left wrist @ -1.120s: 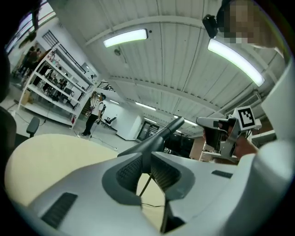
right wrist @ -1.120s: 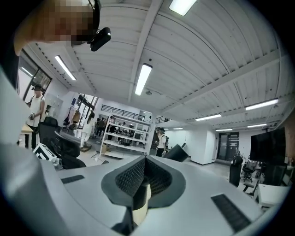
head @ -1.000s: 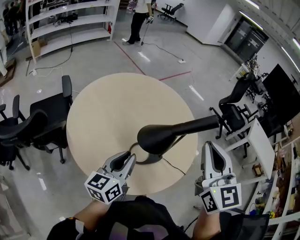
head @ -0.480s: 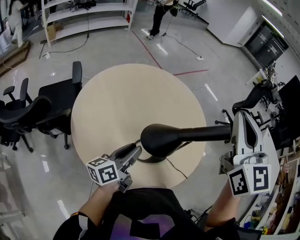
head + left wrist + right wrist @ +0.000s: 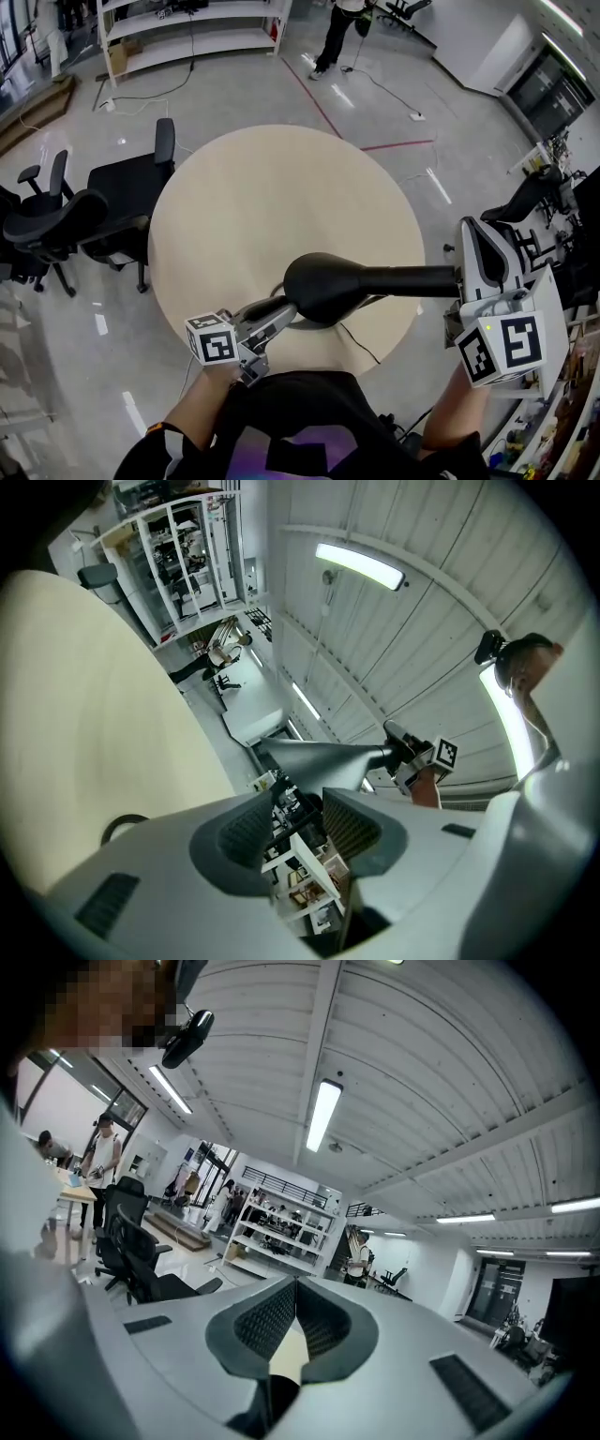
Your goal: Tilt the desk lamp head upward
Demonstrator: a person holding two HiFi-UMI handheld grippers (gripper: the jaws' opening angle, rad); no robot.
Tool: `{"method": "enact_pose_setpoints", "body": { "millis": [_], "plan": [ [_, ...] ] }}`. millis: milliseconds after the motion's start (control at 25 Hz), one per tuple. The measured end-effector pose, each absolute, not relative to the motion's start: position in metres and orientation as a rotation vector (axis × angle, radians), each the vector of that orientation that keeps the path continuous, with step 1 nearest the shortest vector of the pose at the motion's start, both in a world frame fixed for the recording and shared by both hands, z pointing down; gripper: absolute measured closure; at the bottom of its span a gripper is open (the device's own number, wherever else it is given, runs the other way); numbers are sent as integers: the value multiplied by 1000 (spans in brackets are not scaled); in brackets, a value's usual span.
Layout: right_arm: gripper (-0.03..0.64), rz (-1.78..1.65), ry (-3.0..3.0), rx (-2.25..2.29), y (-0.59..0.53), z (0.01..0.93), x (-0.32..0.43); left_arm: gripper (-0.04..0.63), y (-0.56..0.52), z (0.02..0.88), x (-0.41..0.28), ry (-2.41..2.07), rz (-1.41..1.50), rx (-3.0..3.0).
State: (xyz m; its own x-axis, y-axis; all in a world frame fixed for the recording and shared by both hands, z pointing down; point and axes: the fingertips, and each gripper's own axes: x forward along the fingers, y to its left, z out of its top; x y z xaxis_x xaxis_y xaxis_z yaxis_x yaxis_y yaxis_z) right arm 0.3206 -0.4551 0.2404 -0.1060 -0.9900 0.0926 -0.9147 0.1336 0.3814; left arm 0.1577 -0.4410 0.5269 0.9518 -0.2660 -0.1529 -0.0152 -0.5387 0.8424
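Polished grey floor surrounds the pale round table [image 5: 253, 197] I am working over, with black office chairs [image 5: 84, 225] to its left, white shelving [image 5: 187, 28] at the back of the room and a person [image 5: 342, 28] standing beside a red tape line [image 5: 323, 103].

On the near side of that table I see the black desk lamp. Its lamp head [image 5: 323, 286] hangs over the tabletop close to the near edge. Its lamp arm [image 5: 412, 278] runs out level to the right, past the table's rim. The ring-shaped lamp base [image 5: 279, 322] lies under the head, and a thin cable [image 5: 356, 342] trails from it across the wood.

My left gripper [image 5: 286, 312] reaches in low from the near edge, its tips just beside the base and under the head. Its jaws have just been opening and now stand wide apart. In the left gripper view nothing sits between them. I see only distant furniture through the gap, and the lamp head [image 5: 319, 761] hangs past the tips.

My right gripper [image 5: 472, 234] sits off the table's right side, at the far end of the lamp arm. From the head view I cannot tell whether it touches the arm. In the right gripper view its jaws are pressed together at the tips with nothing caught, and a sliver of table [image 5: 286, 1358] shows below them.
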Motion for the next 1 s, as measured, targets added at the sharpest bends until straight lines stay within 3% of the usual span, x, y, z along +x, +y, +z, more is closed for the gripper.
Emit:
{"method": "enact_pose_setpoints", "body": {
  "millis": [440, 840, 1000],
  "plan": [
    [606, -246, -2163, 1914, -458, 244, 336, 402, -451, 503, 156, -110, -407, 2134],
    [606, -152, -2037, 2131, -442, 264, 392, 405, -477, 432, 131, -147, -422, 2348],
    [607, -88, -2010, 2161, -439, 280, 409, 453, -490, 388, 124, -174, -486, 2419]
  ]
}}
